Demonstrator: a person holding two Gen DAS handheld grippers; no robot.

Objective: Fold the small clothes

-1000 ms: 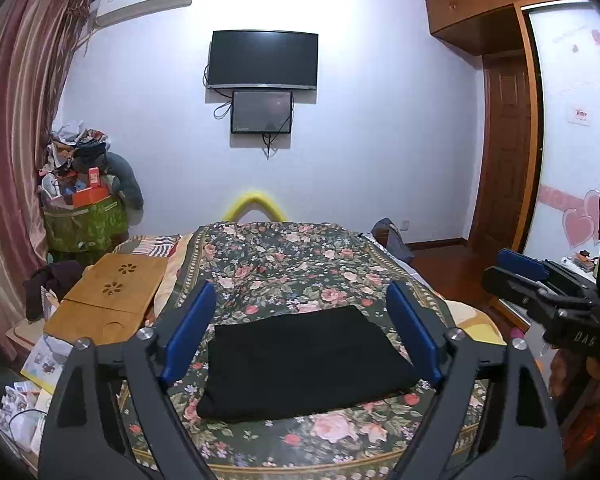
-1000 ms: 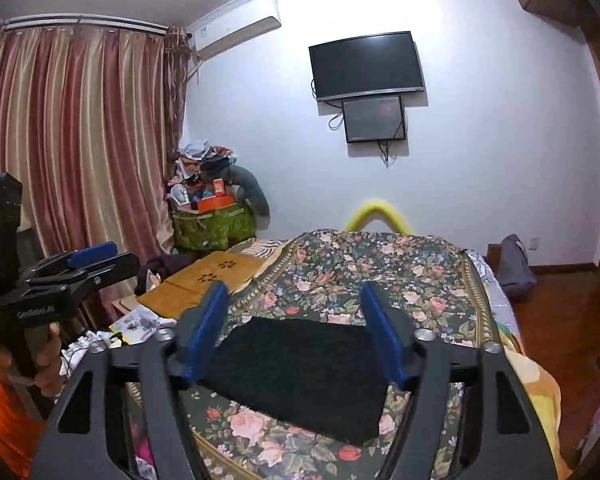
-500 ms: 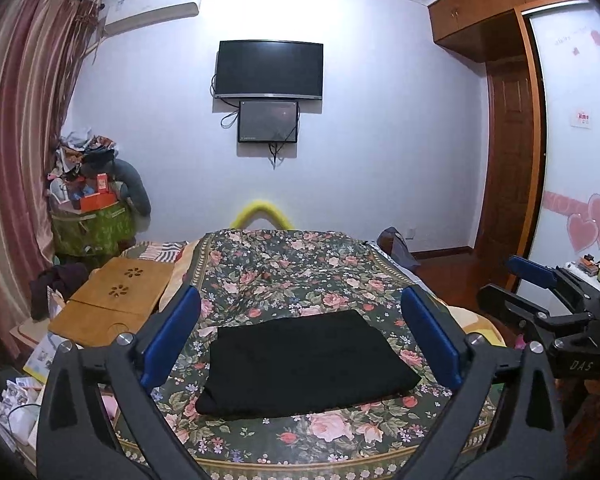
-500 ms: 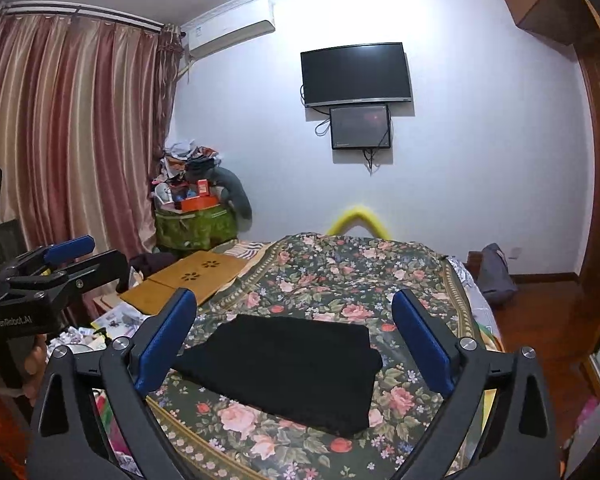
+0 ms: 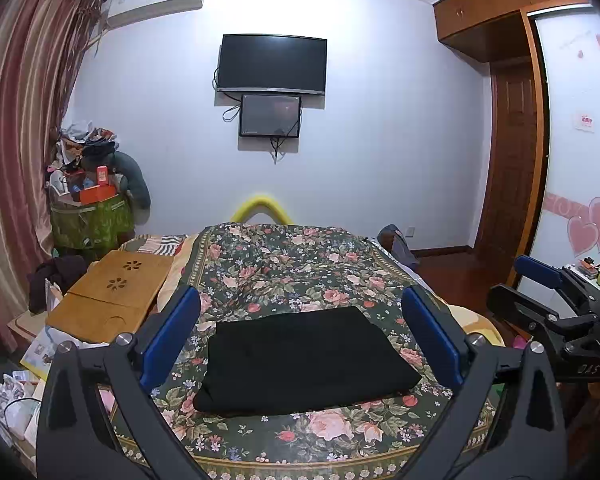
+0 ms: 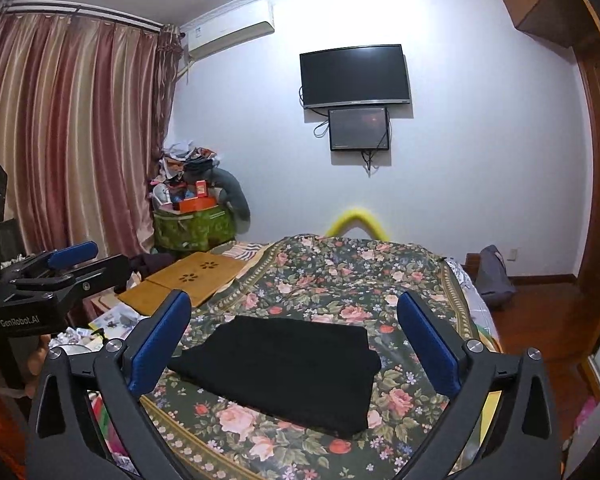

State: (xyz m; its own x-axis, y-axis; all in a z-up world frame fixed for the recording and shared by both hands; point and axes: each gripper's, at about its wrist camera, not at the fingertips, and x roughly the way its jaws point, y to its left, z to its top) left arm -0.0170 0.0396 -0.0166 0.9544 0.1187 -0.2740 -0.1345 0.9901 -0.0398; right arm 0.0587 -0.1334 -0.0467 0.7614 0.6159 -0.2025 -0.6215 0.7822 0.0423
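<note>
A black garment [image 5: 304, 360], folded into a flat rectangle, lies on the near part of the floral bedspread [image 5: 284, 264]. My left gripper [image 5: 300, 298] hovers in front of it with its blue pads spread wide, and nothing is between them. My right gripper [image 6: 294, 300] also faces the black garment [image 6: 284, 364], held above it and apart from it. Its jaws are opening, with nothing between them. Each gripper shows at the edge of the other's view: the right gripper [image 5: 540, 276] and the left gripper [image 6: 72, 256].
A wooden lap tray [image 5: 116, 292] lies at the bed's left edge, with papers and clutter below it. A full green basket [image 5: 88, 224] stands by the curtain. A grey bag [image 5: 398, 242] sits on the wooden floor to the right. Two screens hang on the far wall.
Both grippers' blue pads have spread clearly wider apart. The black garment has stayed where it lay on the bedspread.
</note>
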